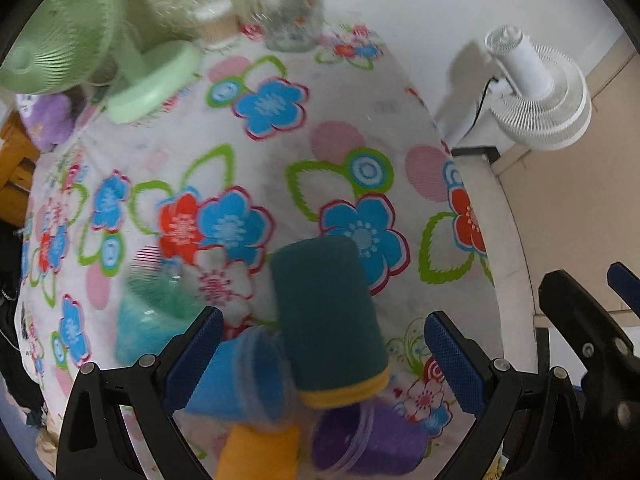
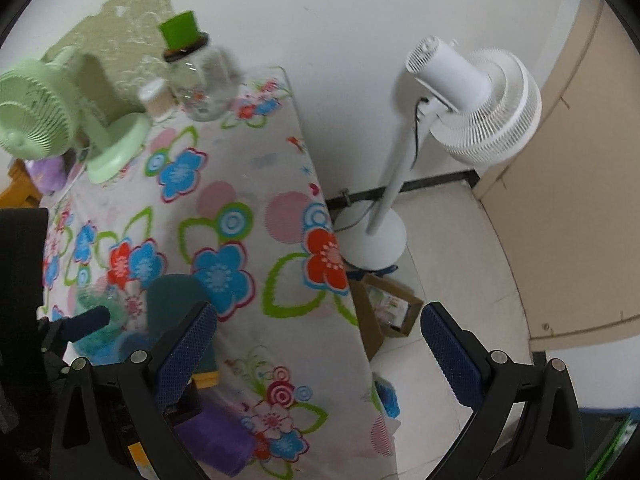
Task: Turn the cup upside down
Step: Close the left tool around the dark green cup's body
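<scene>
Cups lie toppled at bottom centre of my left view: blue cup (image 1: 244,376), purple cup (image 1: 360,440), beside a green-and-yellow sponge (image 1: 328,320). My left gripper (image 1: 320,364) and right gripper (image 2: 320,360) gape wide, empty. Next, I judge, close on one cup.

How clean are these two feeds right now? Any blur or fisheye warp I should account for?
Left wrist: motion blur smears the blue cup and teal cup; the sponge is soft-edged. Right wrist: sharper overall; fisheye bends the table edge and the white fan pole; dark corners in both views.

Green desk fan (image 1: 52,40), glass jar (image 2: 200,80), white pedestal fan (image 2: 472,104).
</scene>
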